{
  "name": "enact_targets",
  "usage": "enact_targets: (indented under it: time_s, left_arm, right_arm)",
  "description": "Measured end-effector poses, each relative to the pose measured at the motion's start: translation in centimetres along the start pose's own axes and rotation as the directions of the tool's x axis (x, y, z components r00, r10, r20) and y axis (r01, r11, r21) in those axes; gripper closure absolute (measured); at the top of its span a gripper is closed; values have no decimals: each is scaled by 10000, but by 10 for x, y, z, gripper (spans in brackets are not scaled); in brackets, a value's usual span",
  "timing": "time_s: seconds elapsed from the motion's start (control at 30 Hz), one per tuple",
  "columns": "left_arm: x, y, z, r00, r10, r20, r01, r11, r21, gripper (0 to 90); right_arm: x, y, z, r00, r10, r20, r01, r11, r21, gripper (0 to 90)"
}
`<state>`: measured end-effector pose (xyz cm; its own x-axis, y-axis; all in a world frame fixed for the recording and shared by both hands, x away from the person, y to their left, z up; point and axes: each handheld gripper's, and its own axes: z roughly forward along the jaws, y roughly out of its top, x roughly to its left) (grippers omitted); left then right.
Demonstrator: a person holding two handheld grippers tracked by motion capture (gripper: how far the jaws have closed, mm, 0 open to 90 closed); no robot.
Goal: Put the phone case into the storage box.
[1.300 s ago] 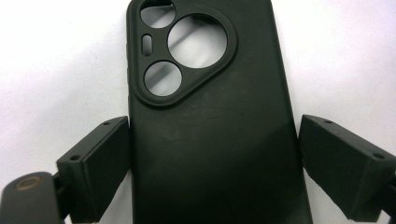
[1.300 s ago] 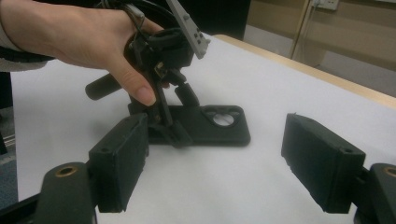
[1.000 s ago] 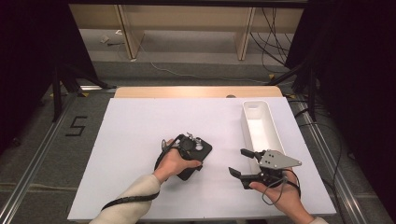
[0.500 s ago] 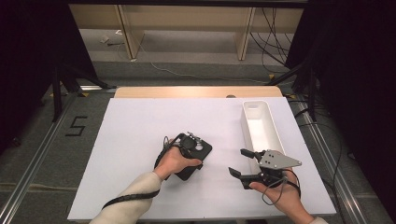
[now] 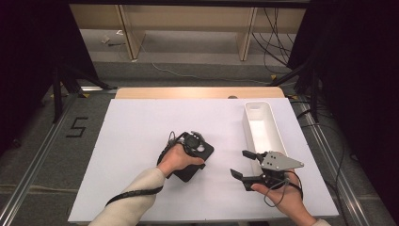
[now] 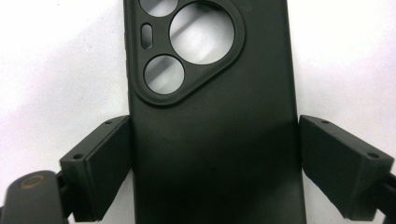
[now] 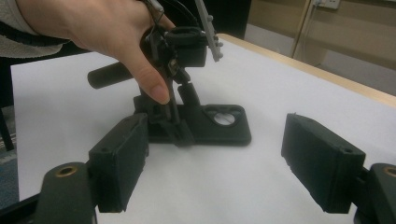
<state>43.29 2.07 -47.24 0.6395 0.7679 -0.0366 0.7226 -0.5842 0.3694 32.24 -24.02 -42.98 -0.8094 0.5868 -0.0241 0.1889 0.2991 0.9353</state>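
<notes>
The black phone case (image 6: 212,116) lies flat on the white table sheet (image 5: 136,141), back side up, a little right of the sheet's middle and near my edge of it. Its raised camera surround, with one large round cut-out and smaller ones beside it, points away from my left tongs in the left gripper view. My left gripper (image 6: 215,163) stands over the case from above, one jaw on each long side. The left jaw sits against the case's edge and the right jaw looks to be at the other edge or a hair off it; I cannot tell whether they are really pressing. In the high view my left hand (image 5: 176,160) covers the near end of the case, with the tongs pointing down at it.

My right gripper (image 5: 243,166) rests low over the sheet, just right of the case and apart from it, in my right hand (image 5: 282,197), its jaws spread and holding nothing. In the right gripper view, those jaws frame the case and the left tongs standing on it.

Beyond the right gripper a long white tray (image 5: 263,127) lies along the sheet's right side.
</notes>
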Motion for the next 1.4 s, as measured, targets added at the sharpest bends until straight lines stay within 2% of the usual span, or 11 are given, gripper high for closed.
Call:
enact_targets:
  time_s: [0.43,0.7,0.97,1.2,1.3,1.33,1.37,1.4]
  left_arm:
    - [0,-2,-1,9999,-46,-100,44,9998,-188,142]
    - [0,-7,-1,9997,-225,-75,219,9978,-633,149]
    - [1,-9,-1,9995,-320,-74,312,9959,-845,155]
    - [4,-14,-2,9980,-616,171,633,9890,-1337,156]
    - [5,-18,-4,9973,-708,183,730,9813,-1784,155]
    - [5,-18,-4,9973,-708,183,730,9813,-1784,155]
    - [6,-21,-7,9974,-699,148,715,9738,-2159,155]
    - [5,-22,-8,9974,-717,98,720,9694,-2346,155]
  right_arm:
    - [0,0,0,10000,-7,12,7,10000,0,241]
    - [0,0,0,10000,-1,13,1,10000,7,241]
    - [0,0,1,10000,3,26,-3,10000,-3,241]
    - [0,0,1,10000,-4,23,4,10000,20,241]
    - [0,0,1,10000,20,34,-20,10000,20,241]
    - [0,0,1,10000,22,44,-23,10000,21,241]
    - [0,0,1,10000,27,45,-27,10000,5,241]
    - [0,0,1,10000,27,66,-27,10000,16,241]
